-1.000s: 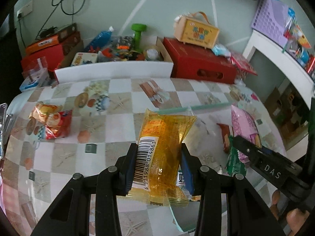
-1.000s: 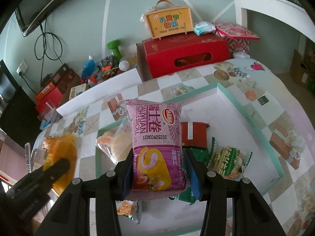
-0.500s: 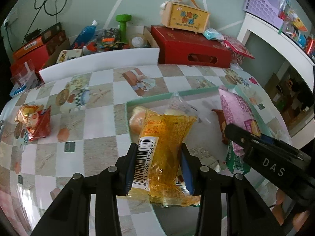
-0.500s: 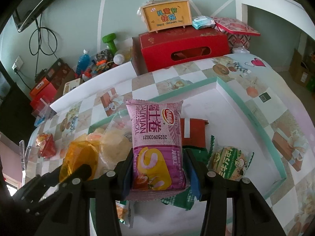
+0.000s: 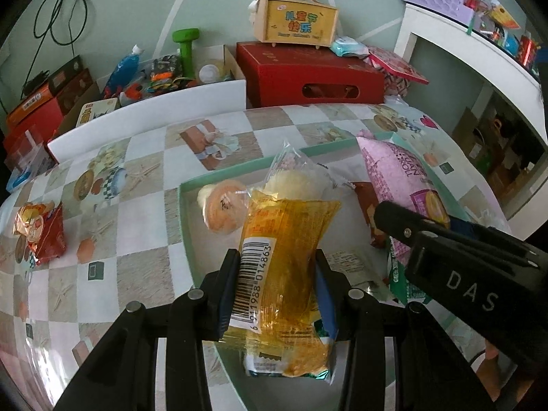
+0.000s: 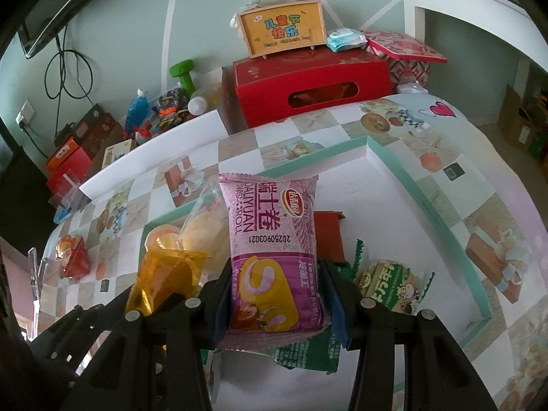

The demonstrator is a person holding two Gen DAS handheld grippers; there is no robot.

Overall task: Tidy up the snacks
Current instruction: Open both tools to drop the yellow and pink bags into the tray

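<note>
My left gripper is clamped across the lower half of the yellow packet, pads on its two long edges; my right gripper pinches the pink Swiss-roll packet the same way. Both feel like light, soft film bags with air and a squashy cake inside, so I judge a mid-body squeeze safest: firm enough against slippery wrap, not so hard it crushes.

Just beyond my left fingertips lies the teal-rimmed tray, holding a clear bag of buns. Ahead of my right fingers in the tray sit a green packet and a red one. Farther left, outside the tray, a red snack bag lies on the checked tablecloth.
</note>
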